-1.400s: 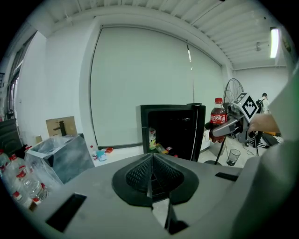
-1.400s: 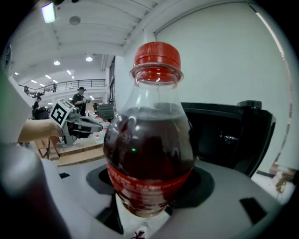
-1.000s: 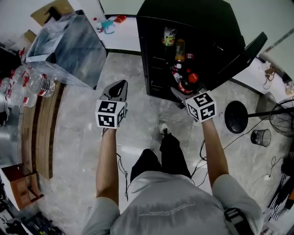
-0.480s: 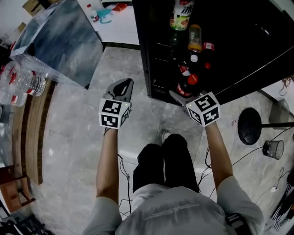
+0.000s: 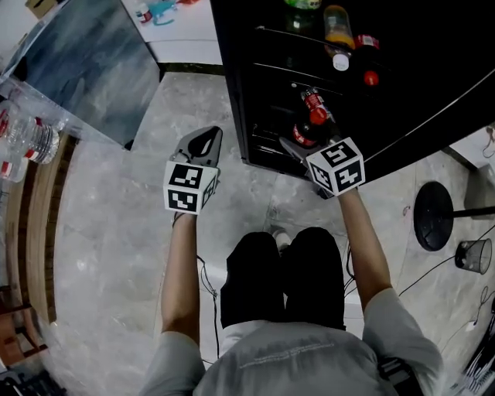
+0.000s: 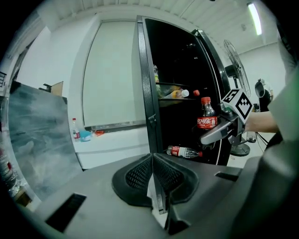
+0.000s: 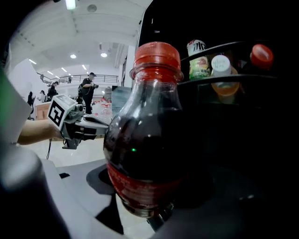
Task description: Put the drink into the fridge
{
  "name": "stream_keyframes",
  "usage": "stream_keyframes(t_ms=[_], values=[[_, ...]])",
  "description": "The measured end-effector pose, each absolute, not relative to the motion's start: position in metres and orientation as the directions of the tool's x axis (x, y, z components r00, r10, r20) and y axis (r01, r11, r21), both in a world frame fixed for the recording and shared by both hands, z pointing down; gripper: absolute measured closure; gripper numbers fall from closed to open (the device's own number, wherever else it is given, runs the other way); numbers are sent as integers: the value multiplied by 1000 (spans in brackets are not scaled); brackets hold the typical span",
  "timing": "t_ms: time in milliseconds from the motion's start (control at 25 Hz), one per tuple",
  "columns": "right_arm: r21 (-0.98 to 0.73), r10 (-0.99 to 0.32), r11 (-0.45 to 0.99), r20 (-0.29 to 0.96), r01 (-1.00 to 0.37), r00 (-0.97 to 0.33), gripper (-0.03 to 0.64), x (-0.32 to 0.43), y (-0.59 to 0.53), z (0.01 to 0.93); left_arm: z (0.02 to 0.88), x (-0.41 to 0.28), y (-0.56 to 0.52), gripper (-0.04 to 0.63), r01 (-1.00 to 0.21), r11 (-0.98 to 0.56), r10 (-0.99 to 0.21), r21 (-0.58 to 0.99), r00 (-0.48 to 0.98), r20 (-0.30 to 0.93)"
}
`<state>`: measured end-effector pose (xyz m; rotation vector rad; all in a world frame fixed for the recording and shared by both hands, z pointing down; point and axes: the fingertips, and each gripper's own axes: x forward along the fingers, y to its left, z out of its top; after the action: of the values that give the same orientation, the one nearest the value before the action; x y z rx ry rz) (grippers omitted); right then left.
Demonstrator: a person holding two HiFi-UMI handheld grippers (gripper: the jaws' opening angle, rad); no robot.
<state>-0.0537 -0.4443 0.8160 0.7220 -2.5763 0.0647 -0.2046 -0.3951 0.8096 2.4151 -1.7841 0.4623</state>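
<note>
A cola bottle (image 5: 308,128) with a red cap and red label stands upright in my right gripper (image 5: 303,147), which is shut on its lower body. It fills the right gripper view as the cola bottle (image 7: 148,140), just in front of the open black fridge (image 5: 288,69). In the left gripper view the cola bottle (image 6: 207,117) hangs at the fridge's opening, above a second bottle (image 6: 184,151) lying on the bottom shelf. My left gripper (image 5: 199,145) stays shut and empty over the floor, left of the fridge.
Inside the fridge, an upper shelf holds an orange drink (image 5: 336,18) and red-capped bottles (image 5: 369,74). A white counter (image 5: 186,35) and a grey panel (image 5: 85,66) lie to the left, water bottles (image 5: 29,139) at far left. A fan base (image 5: 438,216) stands right.
The view has closed in on the fridge. My right gripper has carried the cola bottle forward to the fridge's opening. My left gripper has shifted only slightly.
</note>
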Motion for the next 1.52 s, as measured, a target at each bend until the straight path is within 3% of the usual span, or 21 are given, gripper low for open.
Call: stream_keyframes(t_ms=[240,1040,1520], values=[[25,-487,845,448,-534,-750,310,-61,-464,865,849,-208,-397,581,-953,-294,-910,-71,257,326],[74,-477,849,530,-523,-701,310,-114,-562,992,905,-238,-405,581,-965,-246,-879,-91,182,440],[53,-551,807,426,-588,-717,308,-125,-584,988,913,-245,-392,581,-972,-224,-881,-74,169,443]])
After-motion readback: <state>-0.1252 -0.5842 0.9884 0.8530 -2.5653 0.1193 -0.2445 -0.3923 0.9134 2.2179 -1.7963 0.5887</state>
